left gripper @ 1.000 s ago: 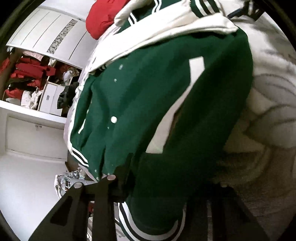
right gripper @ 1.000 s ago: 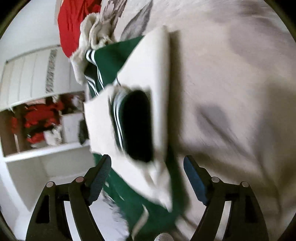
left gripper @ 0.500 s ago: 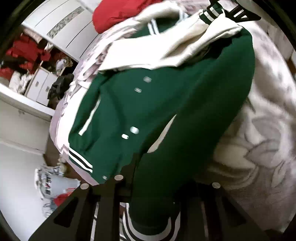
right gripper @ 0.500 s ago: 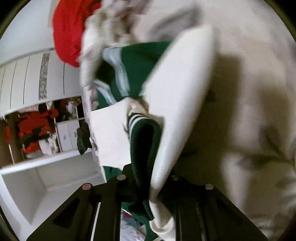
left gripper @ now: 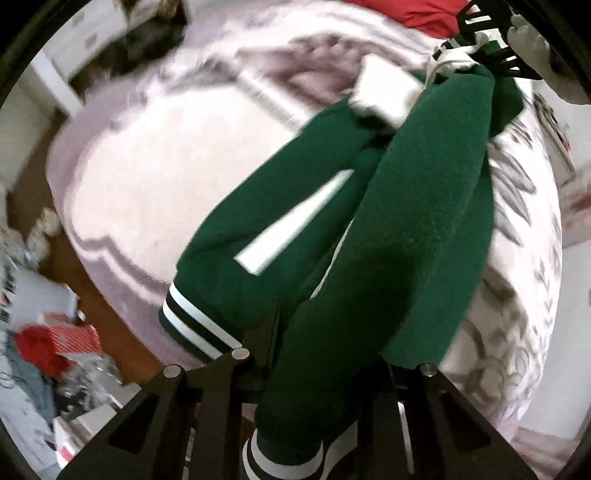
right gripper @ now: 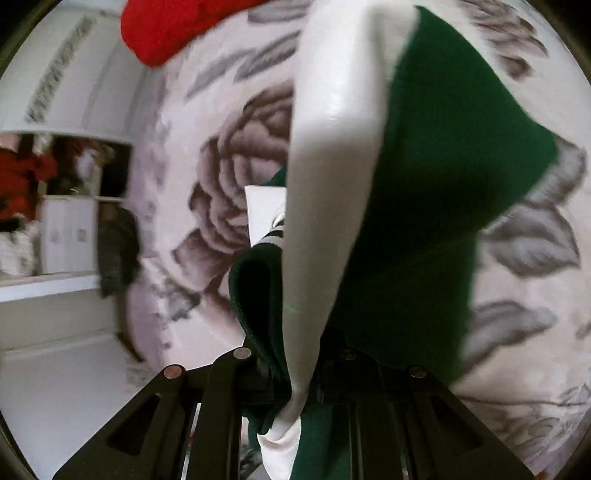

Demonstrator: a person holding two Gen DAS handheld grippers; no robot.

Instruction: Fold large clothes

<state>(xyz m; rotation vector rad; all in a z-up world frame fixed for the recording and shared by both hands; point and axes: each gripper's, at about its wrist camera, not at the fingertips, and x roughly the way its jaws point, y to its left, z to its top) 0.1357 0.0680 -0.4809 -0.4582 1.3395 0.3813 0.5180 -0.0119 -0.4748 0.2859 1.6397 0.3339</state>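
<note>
A second ago the thick green wool varsity jacket with cream sleeves and striped ribbed cuffs [left gripper: 413, 229] lay spread flat on the bed, snaps up, and the right hand-held gripper [right gripper: 299, 384] stood wide open around a folded sleeve; now both grippers have it clamped and it hangs off the floral grey-and-white bedspread [left gripper: 155, 177]. The left hand-held gripper [left gripper: 314, 373] has been closing and is now nearly shut on a bunched fold of the green body just beside the striped hem band [left gripper: 195, 325], the cloth running between its jaws toward the far right. The right hand-held gripper's jaws, which shut in the first half of that second, are pinched on a cream sleeve [right gripper: 332, 184] together with a green ribbed edge. In the left wrist view the right gripper shows small at the far right, holding the other end of the jacket up, so the garment is stretched between the two hands above the bed rather than lying on it. A red cloth bundle [right gripper: 184, 26] lies at the far end of the bed, clear of the jacket. By my judgement this is a lift to carry one half over the other or to reposition the jacket, so the fold itself is not yet laid down. With so heavy a fabric the loose middle could sag and drag, spoiling the alignment when it comes down.
</note>
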